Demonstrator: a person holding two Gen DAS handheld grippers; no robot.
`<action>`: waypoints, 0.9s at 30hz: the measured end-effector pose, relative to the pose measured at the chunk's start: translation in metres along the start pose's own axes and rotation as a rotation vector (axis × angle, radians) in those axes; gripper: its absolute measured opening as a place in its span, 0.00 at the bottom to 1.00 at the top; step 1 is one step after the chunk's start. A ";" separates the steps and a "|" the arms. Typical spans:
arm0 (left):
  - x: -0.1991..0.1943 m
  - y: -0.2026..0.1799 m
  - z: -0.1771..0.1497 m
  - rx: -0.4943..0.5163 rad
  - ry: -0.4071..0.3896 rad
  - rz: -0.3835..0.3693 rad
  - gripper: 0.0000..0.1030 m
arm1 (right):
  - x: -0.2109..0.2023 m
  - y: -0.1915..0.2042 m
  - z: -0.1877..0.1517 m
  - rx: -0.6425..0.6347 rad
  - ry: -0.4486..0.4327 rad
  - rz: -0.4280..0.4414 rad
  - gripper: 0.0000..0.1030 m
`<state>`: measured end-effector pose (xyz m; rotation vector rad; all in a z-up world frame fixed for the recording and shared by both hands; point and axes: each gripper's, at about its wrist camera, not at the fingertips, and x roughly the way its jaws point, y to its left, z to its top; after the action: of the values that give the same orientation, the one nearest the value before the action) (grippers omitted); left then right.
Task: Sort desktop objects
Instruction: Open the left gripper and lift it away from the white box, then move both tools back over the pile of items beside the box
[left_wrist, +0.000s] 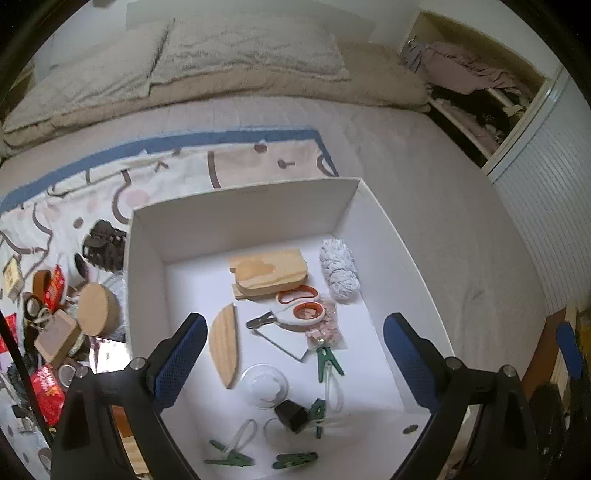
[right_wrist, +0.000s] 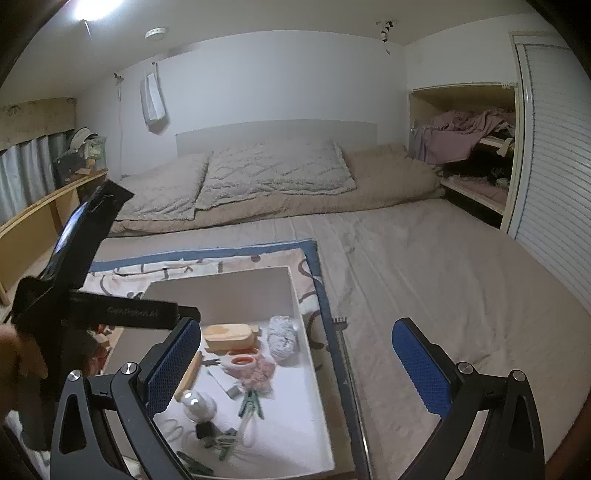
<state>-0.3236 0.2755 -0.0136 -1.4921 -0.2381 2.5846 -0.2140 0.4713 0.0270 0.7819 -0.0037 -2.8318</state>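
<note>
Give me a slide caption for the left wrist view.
Open left gripper hovers over white box holding scissors.

A white box (left_wrist: 243, 206) was seen at frame centre, holding wooden boards (left_wrist: 267, 273), orange-handled scissors (left_wrist: 295, 308), a white yarn ball (left_wrist: 340, 269) and green pegs (left_wrist: 327, 362). Unsorted clutter, with a cork-topped jar (left_wrist: 96, 308), was left at lower left.

Illumination is dim and cool, supplied by a ceiling light (right_wrist: 94, 7) at far left that blooms into glare. Shadows are soft. Fisheye distortion bends straight lines toward the dark, vignetted corners. The white box (left_wrist: 236, 210) floor is slightly overexposed. Fine detail is soft and noisy throughout.
</note>
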 end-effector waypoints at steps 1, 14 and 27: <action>-0.005 0.001 -0.002 0.007 -0.011 0.000 0.94 | -0.001 0.001 0.001 0.002 -0.002 -0.002 1.00; -0.061 0.029 -0.028 0.102 -0.175 0.025 0.99 | -0.019 0.030 -0.006 0.009 -0.016 -0.074 1.00; -0.103 0.065 -0.068 0.166 -0.295 -0.017 1.00 | -0.034 0.062 -0.024 0.026 -0.036 -0.106 1.00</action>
<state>-0.2172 0.1951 0.0264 -1.0487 -0.0648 2.7265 -0.1613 0.4185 0.0274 0.7583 -0.0052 -2.9510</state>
